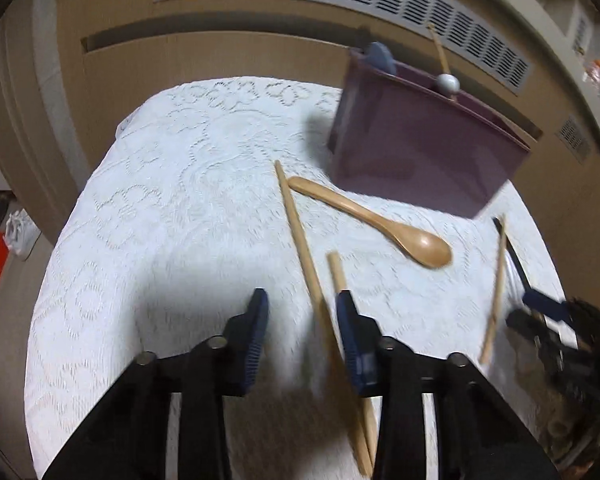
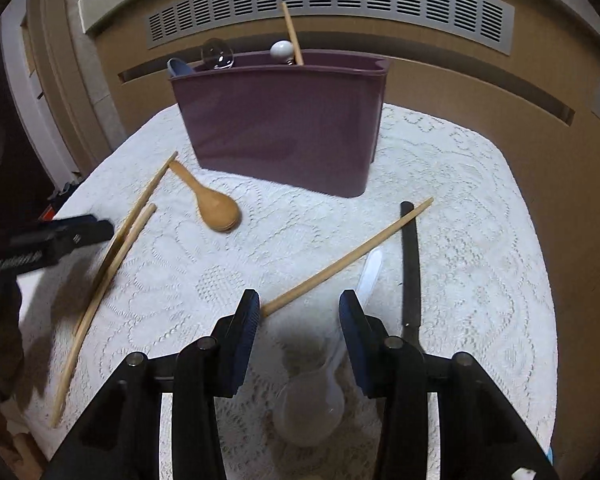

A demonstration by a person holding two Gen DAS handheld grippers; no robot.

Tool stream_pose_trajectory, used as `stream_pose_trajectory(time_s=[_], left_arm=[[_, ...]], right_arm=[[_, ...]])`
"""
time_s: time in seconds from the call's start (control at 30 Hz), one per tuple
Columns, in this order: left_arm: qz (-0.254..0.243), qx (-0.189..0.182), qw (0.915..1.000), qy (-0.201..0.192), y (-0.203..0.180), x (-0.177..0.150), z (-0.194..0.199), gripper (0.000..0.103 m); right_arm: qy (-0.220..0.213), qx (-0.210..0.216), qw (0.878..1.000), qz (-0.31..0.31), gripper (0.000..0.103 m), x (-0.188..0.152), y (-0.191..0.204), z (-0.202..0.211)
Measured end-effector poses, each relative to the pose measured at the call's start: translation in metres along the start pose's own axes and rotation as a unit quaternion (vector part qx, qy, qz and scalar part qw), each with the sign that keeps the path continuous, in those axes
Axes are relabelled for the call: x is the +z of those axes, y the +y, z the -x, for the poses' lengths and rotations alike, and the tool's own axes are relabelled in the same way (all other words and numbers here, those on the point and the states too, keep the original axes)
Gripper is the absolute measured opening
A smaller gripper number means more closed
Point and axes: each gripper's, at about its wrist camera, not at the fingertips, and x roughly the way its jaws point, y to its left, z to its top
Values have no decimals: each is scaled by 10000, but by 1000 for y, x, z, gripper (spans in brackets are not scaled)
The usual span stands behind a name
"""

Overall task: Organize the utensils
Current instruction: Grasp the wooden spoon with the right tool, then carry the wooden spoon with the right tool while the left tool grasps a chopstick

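A purple utensil holder (image 2: 284,128) stands at the back of the table, with a chopstick and a few spoon heads sticking out of it. A wooden spoon (image 1: 380,220) lies in front of it. My left gripper (image 1: 302,312) is open low over two chopsticks (image 1: 300,236); the longer one runs between its jaws, close to the right pad. My right gripper (image 2: 299,308) is open over a clear plastic spoon (image 2: 312,404), whose handle passes by the right pad. A single chopstick (image 2: 340,264) ends at its left finger. A black knife (image 2: 410,272) lies just to the right.
A white lace cloth (image 1: 160,220) covers the small table, whose edges drop off on every side. A wooden panel with a grey vent grille (image 2: 340,0) rises right behind it. The cloth's left part in the left wrist view is bare.
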Motion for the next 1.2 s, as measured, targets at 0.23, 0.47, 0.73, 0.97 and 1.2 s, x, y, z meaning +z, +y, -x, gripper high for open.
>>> stream_pose_trajectory(time_s=[0.23,0.47,0.73,0.97,1.2], left_arm=[[56,221,9995,198,-12,29,-33,30],[242,146,9996,-10,4,10,-12,32],[440,-206,9986,-188,30,-7,12,51],[502,-509,9974,-57,31,-3,5,52],[220,-398,9990,6,8,14,-7,52]], right_arm=[[-123,242,9981,553,40,24,24,0],[118,824,9883,1276,22,70,78,-40],[427,531,9847,1607,22,105,113,-104],[680,787,9868,1245,10,103,99,-103],[610,1069,9913,476,10,66,50,-54]])
